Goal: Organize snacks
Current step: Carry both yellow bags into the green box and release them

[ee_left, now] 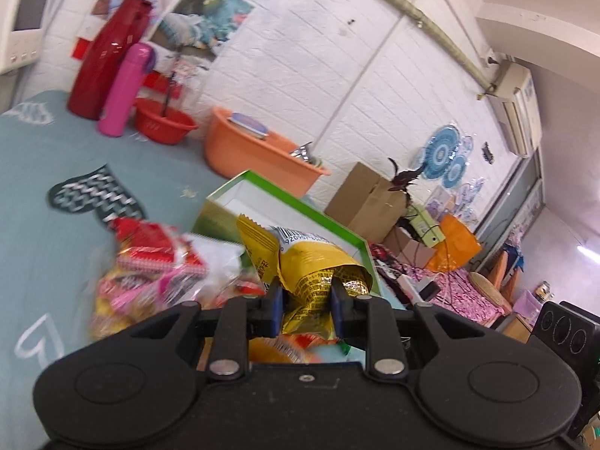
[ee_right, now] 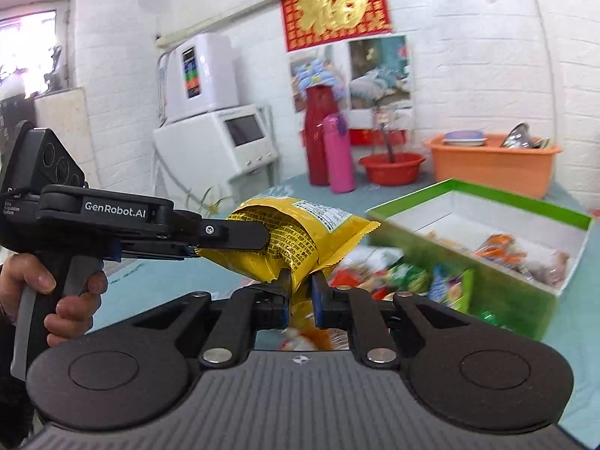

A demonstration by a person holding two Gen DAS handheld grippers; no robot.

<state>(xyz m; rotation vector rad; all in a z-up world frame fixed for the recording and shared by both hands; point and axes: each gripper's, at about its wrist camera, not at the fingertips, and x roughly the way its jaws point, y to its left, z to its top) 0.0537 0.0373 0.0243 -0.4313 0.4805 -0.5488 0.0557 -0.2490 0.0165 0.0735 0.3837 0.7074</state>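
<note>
clearly both grippers grip the same yellow snack bag [ee_right: 296, 240] at once, lifted off the teal bedspread [ee_left: 56, 172] and hanging in the air above the loose pile of snack packets [ee_left: 150, 273]. the left gripper [ee_right: 240, 238], seen from the side in the right wrist view with a hand [ee_right: 56, 292] squeezing its trigger, has its jaws narrowed onto one end of the bag, and the right gripper [ee_right: 300, 292] has its blue-padded jaws pinched close on the crumpled lower fold of the same bag. holding it at two places looks like a handover or a way to steady the floppy foil so that one tool can carry it on; which of the two it is cannot be told. the green cardboard box [ee_right: 487, 225], open-topped with a white inside, stands just beside the pile on the right gripper's side, and a few packets already lie in it, so it is probably where the bag should go. between the bag and the box opening stands only the box's near wall, which the bag would need to clear. farther back, near the white brick wall, stand a red thermos [ee_right: 318, 138] and a pink bottle [ee_right: 339, 153] touching or nearly so, a red basin [ee_right: 392, 167] and an orange tub [ee_right: 491, 165], all well apart from the work. the pile below is blurred, so its single packets cannot be named.
</note>
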